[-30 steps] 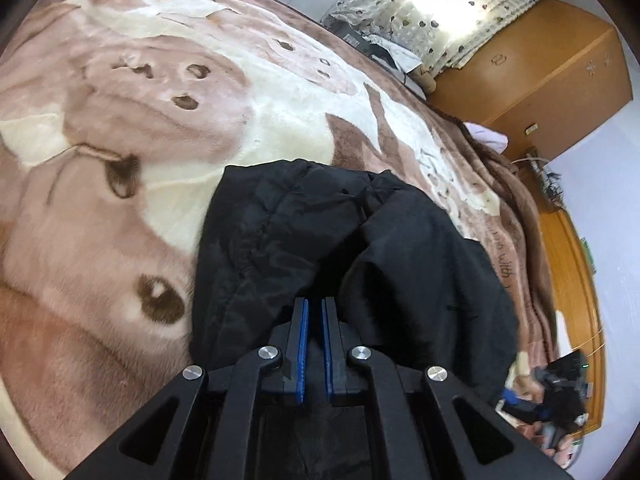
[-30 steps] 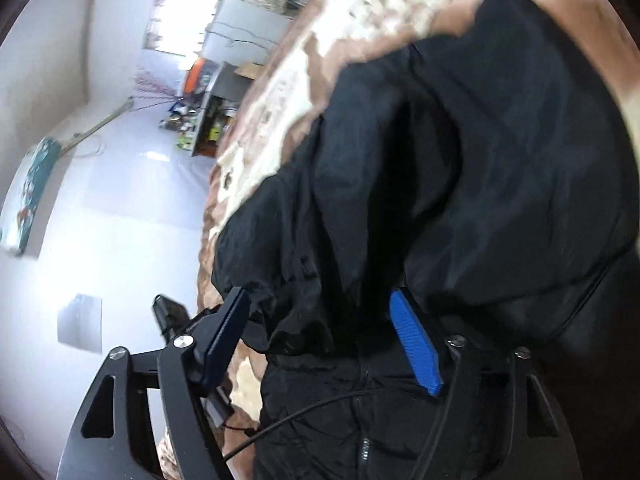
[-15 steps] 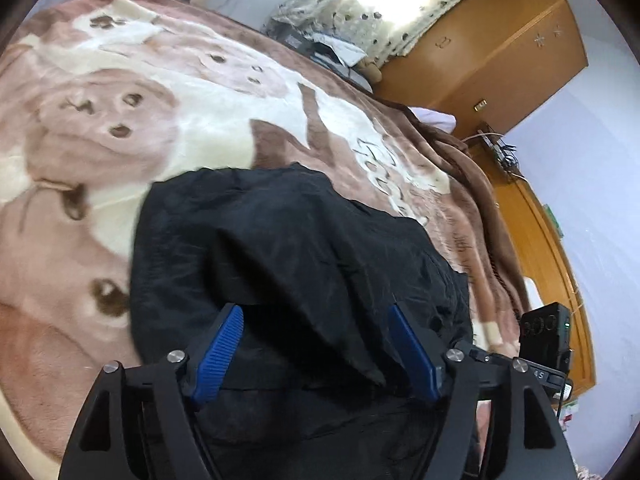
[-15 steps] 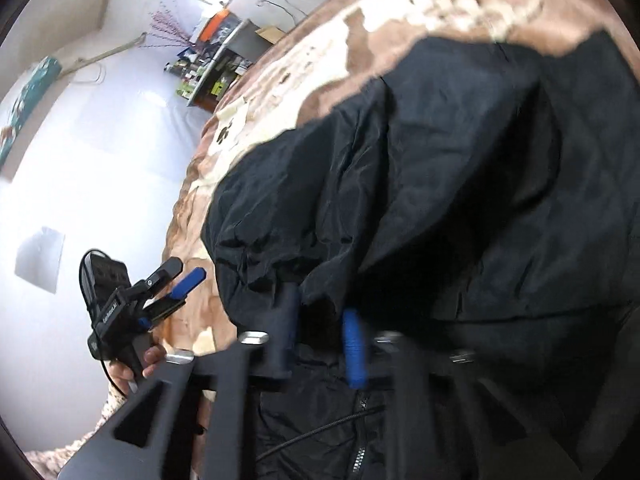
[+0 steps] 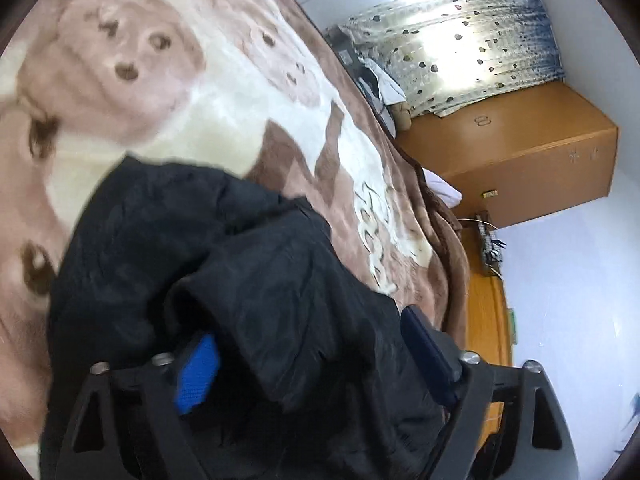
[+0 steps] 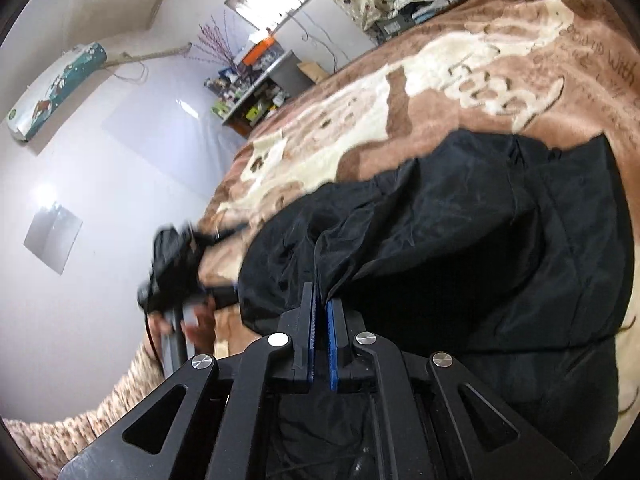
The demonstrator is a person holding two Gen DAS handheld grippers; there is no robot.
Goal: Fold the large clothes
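My right gripper: black angular frame, silver screws at the joints, blue ribbed pads inside the fingers. Left gripper matches it, one pad bright blue. My sleeve looks fuzzy and speckled.

A: Clothes count?
B: One black jacket, bunched at 6 o'clock on one blanket.
A: Grippers?
B: Two. The left gripper shows two fingers; the right gripper also shows two.
A: Hands?
B: One hand, at 9 o'clock in the right wrist view.
A: Furniture?
B: One wooden wardrobe at 3 o'clock, one curtain at 1, one air conditioner at 10 in the right view.
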